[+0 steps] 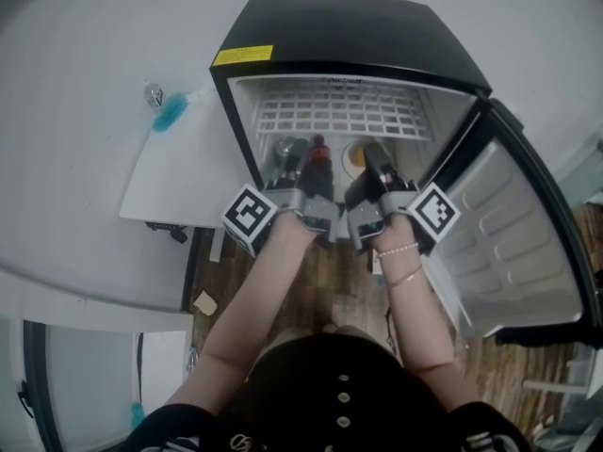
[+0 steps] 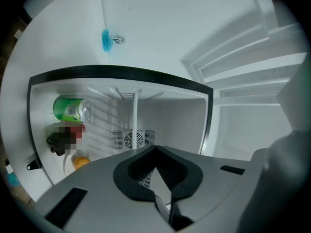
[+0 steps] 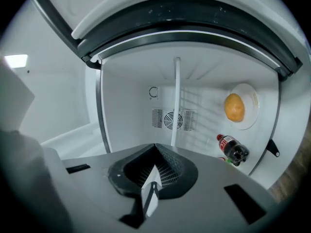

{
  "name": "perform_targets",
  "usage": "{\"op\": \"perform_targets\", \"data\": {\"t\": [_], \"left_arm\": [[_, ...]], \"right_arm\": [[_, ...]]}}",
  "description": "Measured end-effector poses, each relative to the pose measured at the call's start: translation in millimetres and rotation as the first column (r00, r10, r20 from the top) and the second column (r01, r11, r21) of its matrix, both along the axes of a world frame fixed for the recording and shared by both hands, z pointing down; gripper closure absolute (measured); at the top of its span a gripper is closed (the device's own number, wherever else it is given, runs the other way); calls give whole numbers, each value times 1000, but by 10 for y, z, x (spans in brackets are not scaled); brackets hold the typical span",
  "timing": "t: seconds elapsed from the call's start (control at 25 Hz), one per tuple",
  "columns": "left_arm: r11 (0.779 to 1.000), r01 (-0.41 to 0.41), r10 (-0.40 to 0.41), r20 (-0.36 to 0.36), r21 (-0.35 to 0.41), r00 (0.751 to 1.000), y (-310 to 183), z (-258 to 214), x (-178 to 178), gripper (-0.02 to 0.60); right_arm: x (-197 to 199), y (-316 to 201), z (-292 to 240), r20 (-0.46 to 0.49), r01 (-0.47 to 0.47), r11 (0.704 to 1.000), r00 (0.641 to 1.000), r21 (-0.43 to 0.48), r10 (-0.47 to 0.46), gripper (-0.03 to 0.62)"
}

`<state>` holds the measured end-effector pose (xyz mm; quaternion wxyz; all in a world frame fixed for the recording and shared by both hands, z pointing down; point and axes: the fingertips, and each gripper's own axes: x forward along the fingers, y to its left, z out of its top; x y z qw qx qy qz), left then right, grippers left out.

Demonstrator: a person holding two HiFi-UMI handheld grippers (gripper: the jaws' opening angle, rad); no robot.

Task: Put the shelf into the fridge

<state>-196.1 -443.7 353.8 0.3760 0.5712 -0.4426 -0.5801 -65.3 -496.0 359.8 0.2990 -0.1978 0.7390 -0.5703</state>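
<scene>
Both of us looking at this agree the shelf (image 1: 344, 111) is already inside the fridge (image 1: 349, 26). It's the white wire grid running wall to wall across the upper part of the compartment, with the door (image 1: 509, 243) swung wide open on the right. From the head view both arms reach in side by side at the front of the opening, over the wooden floor (image 1: 311, 281). The left tool (image 2: 158, 178) has its jaws pinched down on a thin white edge. That edge lines up with the shelf, which we see edge-on as a slim white bar running back toward the fan vent (image 3: 173, 119), so we read it as gripping the shelf's front edge. It's the same story for the right tool (image 3: 153, 178): narrow, clamped on that white front edge, nothing else between the jaws. Under the shelf there's a green can (image 2: 70, 109) lying on its side and a cola bottle (image 3: 233, 149). There's also an orange (image 3: 235, 107) sitting on a white plate (image 3: 252, 98). We can't tell from any view whether the shelf's sides are seated in the wall rails.
</scene>
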Motion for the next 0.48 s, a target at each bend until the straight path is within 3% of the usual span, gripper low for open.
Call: {"op": "perform_targets", "data": {"t": [0.08,0.16,0.32,0.4,0.48], "left_arm": [[999,-10,8,39,39,999,73,-79,49,575],[998,-18,10,124,65,992,143,-156,97,575],[994,-57,24,330,91,944,280,-330,282,575],[993,-74,22,468,93,884,355,-404,418,575],[994,-71,2,634,84,773,435,-444,526,575]], "right_arm": [[43,87,-43,-18,4,999,1000,42,-3,583],[78,183,-109,-57,8,995,998,98,-3,583],[187,336,-256,-163,-28,973,984,230,67,585],[264,389,-275,-218,-60,961,968,270,122,585],[302,454,-290,-245,-65,953,959,295,142,585]]}}
